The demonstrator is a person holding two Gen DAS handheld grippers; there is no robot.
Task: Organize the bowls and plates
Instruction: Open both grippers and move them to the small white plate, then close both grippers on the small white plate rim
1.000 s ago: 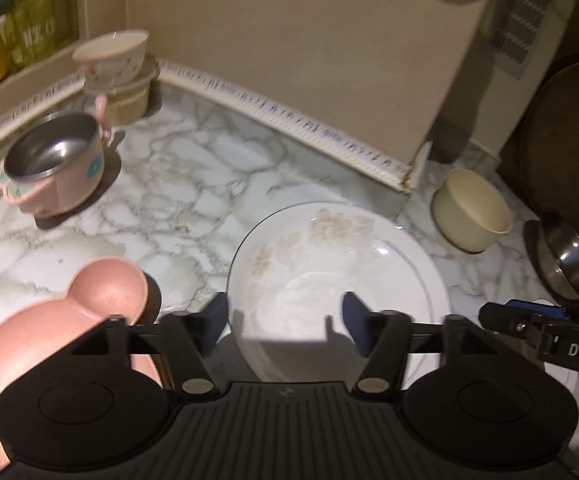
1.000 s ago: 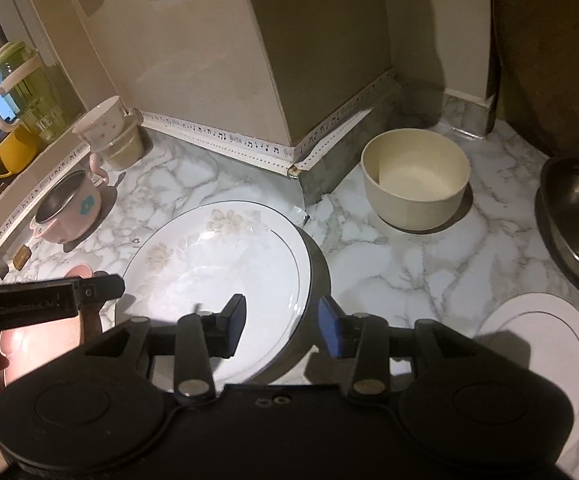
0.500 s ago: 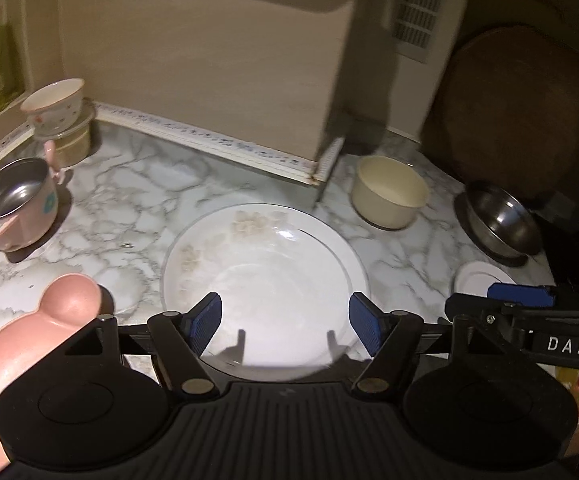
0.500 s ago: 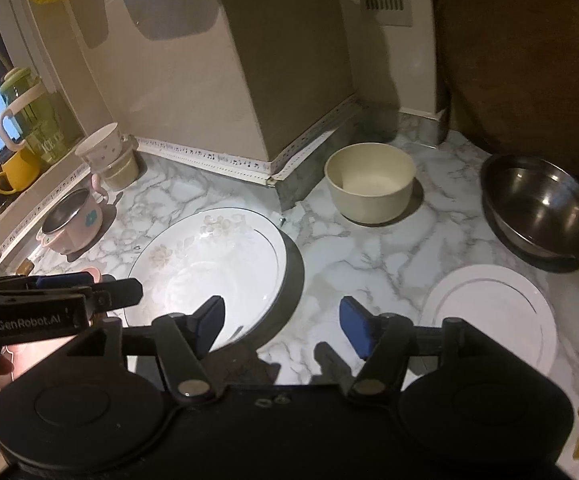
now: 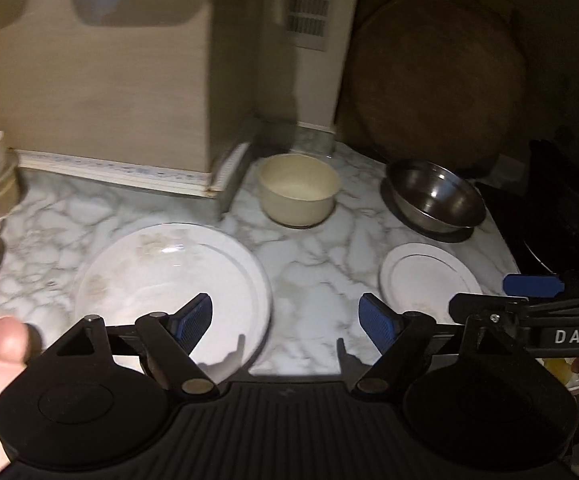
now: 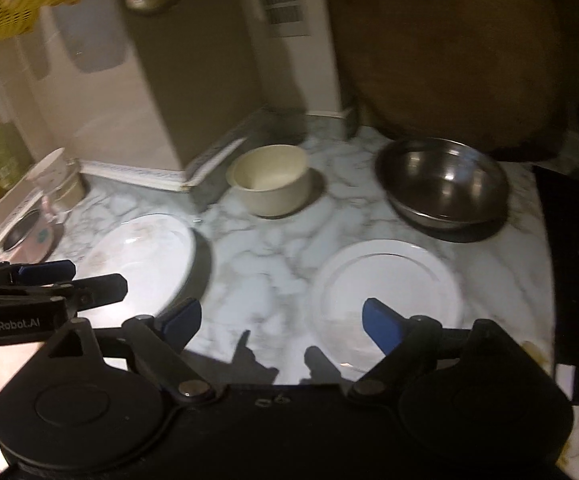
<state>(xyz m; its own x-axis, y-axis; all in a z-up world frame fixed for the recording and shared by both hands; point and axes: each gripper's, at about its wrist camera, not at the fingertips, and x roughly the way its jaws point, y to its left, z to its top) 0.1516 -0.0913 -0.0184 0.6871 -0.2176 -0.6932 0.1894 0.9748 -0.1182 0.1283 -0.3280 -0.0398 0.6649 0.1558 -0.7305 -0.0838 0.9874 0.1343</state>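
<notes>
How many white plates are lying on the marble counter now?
2. The large plate lies on the left; the small plate lies on the right, in front of the steel bowl. Others may be hidden out of frame.

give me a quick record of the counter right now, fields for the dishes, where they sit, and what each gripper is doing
surface: marble counter
large plate: floral plate, left side of counter
small plate: plain white plate, right side, in front of the steel bowl
bowls: cream bowl by the wall corner; steel bowl to its right
stacking: none; all four sit apart
left gripper: jaws open, empty
right gripper: jaws open, empty
</notes>
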